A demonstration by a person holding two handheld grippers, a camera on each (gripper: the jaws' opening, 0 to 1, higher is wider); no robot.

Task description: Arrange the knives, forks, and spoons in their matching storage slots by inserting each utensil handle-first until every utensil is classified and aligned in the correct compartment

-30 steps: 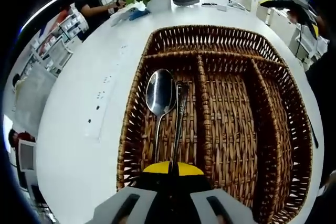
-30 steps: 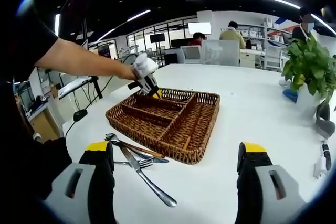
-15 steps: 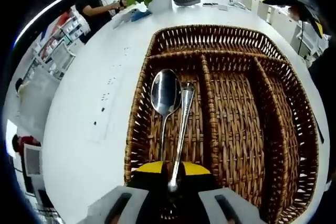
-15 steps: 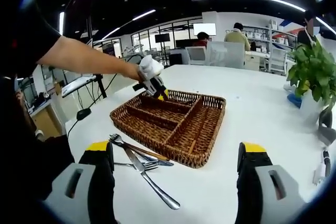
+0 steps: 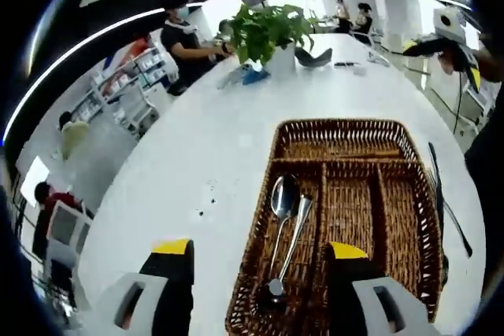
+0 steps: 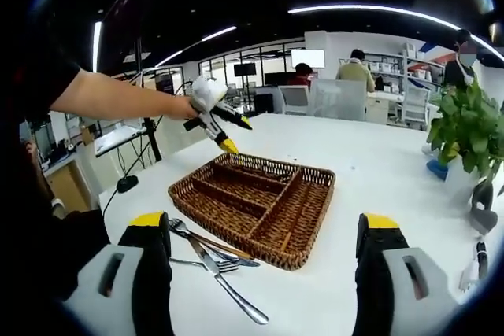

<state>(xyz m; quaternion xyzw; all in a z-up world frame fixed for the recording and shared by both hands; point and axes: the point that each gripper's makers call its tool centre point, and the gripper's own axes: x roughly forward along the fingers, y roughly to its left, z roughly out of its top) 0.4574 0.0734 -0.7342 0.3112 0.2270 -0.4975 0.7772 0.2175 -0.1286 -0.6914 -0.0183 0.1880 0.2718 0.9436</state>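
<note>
White office table [image 6: 378,163] carries a wicker basket [image 5: 394,147] near its middle; half a second ago the left gripper [image 5: 256,273] was clamped on a second spoon [image 5: 290,241] over the basket's left-hand slot; now its jaws stand wide and lifted clear, that spoon lying beside the first spoon [image 5: 280,210]; two are sorted. By the basket's near corner wait a knife [image 6: 224,285] and forks [image 6: 197,264]; the right gripper [image 6: 264,261] is wide, empty.

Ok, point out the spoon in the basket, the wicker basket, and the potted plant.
spoon [image 5: 283,196], left gripper view, on its bowl.
wicker basket [image 6: 203,212], right gripper view, on its near wall.
potted plant [image 5: 266,31], left gripper view, on its leaves.
</note>
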